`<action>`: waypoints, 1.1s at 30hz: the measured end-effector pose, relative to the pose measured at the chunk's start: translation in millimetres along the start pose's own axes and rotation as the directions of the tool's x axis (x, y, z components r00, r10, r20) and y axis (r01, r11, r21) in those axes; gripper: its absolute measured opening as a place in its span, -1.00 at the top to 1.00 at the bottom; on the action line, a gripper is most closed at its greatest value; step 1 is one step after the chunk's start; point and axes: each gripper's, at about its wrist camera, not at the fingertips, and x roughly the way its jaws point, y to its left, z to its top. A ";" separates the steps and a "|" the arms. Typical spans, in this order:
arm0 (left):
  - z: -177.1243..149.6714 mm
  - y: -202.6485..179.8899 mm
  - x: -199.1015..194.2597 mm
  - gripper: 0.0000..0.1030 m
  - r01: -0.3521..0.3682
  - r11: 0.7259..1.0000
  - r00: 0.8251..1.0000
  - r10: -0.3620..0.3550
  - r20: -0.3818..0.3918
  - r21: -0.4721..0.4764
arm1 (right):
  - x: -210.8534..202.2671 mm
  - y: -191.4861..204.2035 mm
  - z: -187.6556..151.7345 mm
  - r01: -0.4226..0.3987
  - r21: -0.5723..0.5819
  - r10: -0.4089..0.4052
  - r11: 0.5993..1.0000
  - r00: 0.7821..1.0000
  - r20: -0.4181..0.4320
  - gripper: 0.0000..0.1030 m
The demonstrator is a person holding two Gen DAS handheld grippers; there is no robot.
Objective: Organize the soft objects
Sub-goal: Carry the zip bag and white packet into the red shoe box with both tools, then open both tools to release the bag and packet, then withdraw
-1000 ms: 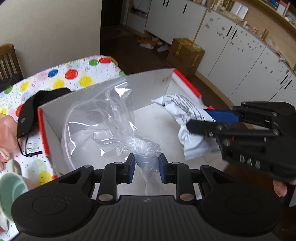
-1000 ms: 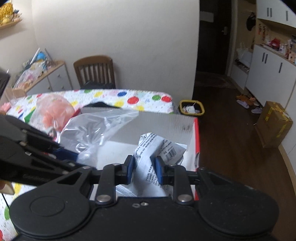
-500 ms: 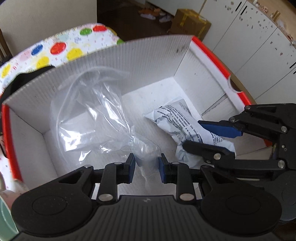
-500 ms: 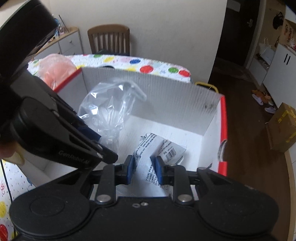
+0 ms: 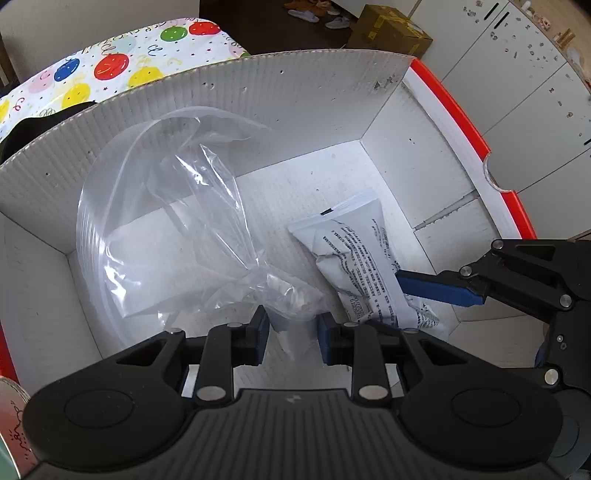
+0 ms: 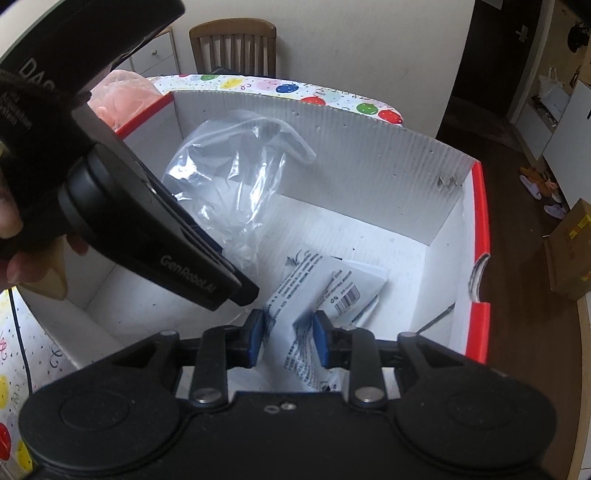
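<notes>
Both grippers reach down into a white corrugated box with red rims (image 5: 465, 122) (image 6: 480, 206). My left gripper (image 5: 291, 338) is shut on the bunched end of a clear plastic bag (image 5: 166, 221), which billows up against the box's far left wall; the bag also shows in the right wrist view (image 6: 236, 177). My right gripper (image 6: 288, 338) is shut on a white printed pouch (image 6: 314, 291), whose far end rests on the box floor. In the left wrist view the pouch (image 5: 354, 254) lies right of the bag, with the right gripper's blue fingers (image 5: 436, 288) on it.
The box stands on a table with a balloon-print cloth (image 5: 110, 70). A pink soft bundle (image 6: 125, 92) lies beyond the box's left corner. A wooden chair (image 6: 232, 48) stands behind the table. A brown carton (image 5: 391, 33) sits on the dark floor by white cabinets.
Both grippers have moved from above the box rim down into the box, carrying the bag and the pouch. The pouch's far end now rests on the box floor.
</notes>
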 end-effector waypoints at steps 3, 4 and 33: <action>-1.1 0.5 -1.2 0.44 0.004 1.000 1.000 -0.004 -0.003 -0.012 | 1.4 -2.2 0.8 -0.003 0.013 0.003 1.000 1.000 -0.003 0.33; -1.6 0.7 -1.7 0.41 0.008 1.000 1.000 -0.008 -0.006 -0.017 | 0.8 -2.7 0.1 -0.003 0.015 0.003 1.000 1.000 0.000 0.27; -58.0 -29.0 -115.9 -0.15 -0.077 0.997 0.943 0.068 0.325 0.016 | -69.5 0.0 -5.9 -0.025 0.055 0.016 0.998 0.986 0.165 -0.23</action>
